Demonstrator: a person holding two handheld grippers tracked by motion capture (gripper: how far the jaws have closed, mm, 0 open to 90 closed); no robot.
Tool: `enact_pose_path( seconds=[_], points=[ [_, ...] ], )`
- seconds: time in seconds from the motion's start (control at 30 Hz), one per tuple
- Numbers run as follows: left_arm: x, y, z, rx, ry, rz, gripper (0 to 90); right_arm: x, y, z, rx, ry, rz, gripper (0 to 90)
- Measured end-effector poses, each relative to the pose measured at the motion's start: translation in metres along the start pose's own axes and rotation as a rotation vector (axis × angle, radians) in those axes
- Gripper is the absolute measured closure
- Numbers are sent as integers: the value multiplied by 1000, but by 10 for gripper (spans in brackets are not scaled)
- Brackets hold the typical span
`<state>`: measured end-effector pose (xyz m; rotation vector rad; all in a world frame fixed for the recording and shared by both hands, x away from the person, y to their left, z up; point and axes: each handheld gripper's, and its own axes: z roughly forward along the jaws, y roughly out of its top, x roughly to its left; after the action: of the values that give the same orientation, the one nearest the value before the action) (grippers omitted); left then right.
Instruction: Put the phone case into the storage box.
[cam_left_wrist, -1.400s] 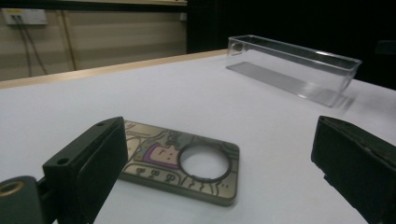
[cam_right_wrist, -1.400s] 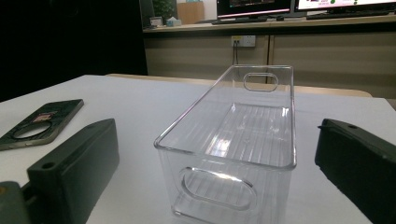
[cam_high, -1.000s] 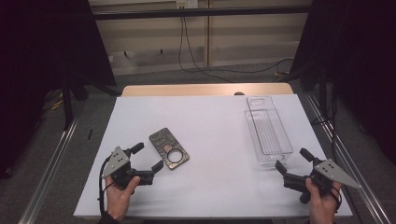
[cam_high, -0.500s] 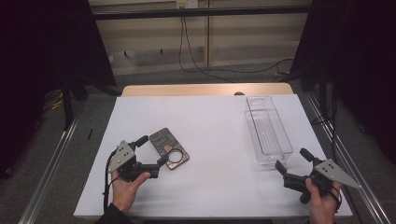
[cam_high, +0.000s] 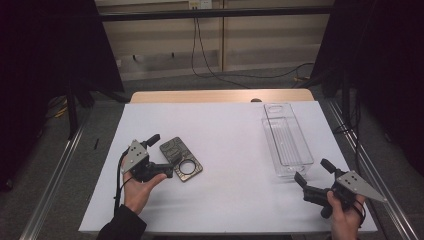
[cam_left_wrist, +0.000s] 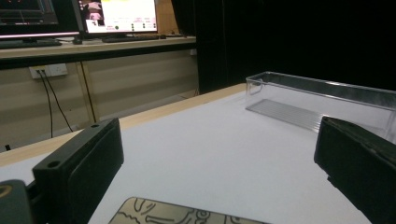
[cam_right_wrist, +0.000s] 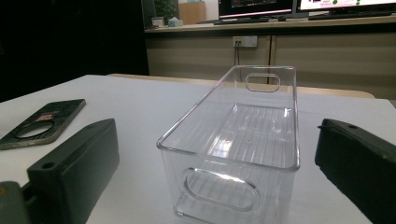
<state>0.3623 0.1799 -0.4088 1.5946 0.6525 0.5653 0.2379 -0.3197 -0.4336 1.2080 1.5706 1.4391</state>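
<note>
A dark phone case (cam_high: 181, 158) with a round cut-out lies flat on the white table (cam_high: 225, 135), left of centre. My left gripper (cam_high: 163, 155) is open, its jaws standing either side of the case's near left edge without closing on it. In the left gripper view the case's patterned end (cam_left_wrist: 182, 212) lies low between the two black jaws of the left gripper (cam_left_wrist: 222, 140). A clear plastic bin (cam_high: 284, 140) stands empty at the right. My right gripper (cam_high: 314, 171) is open just in front of the bin's near end (cam_right_wrist: 233, 186), holding nothing.
The bin (cam_left_wrist: 322, 102) lies far across the table in the left gripper view. The case (cam_right_wrist: 42, 123) shows at the left of the right gripper view. A wooden strip (cam_high: 220, 96) borders the table's far edge. Metal rails (cam_high: 55, 175) run along both sides.
My left gripper has moved forward and right, up to the phone case, so its open jaws now flank the case's edge. The right gripper has stayed put.
</note>
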Motion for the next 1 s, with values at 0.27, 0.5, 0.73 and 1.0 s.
enact_pose_path(
  seconds=[0.27, 0.5, 0.73, 1.0],
  points=[
    [5, 5, 14, 2, 5, 1, 20, 0, 0, 0, 2, -3, 0, 0],
    [9, 12, 28, -9, 11, -6, 28, 0, 0, 0, 0, -3, 0, 0],
    [12, 11, 43, 21, 20, -6, 36, 0, 0, 0, 3, -2, 3, 0],
    [21, 18, 56, 5, 45, 6, 46, -1, -1, 0, 5, -1, 1, 0]
  ],
)
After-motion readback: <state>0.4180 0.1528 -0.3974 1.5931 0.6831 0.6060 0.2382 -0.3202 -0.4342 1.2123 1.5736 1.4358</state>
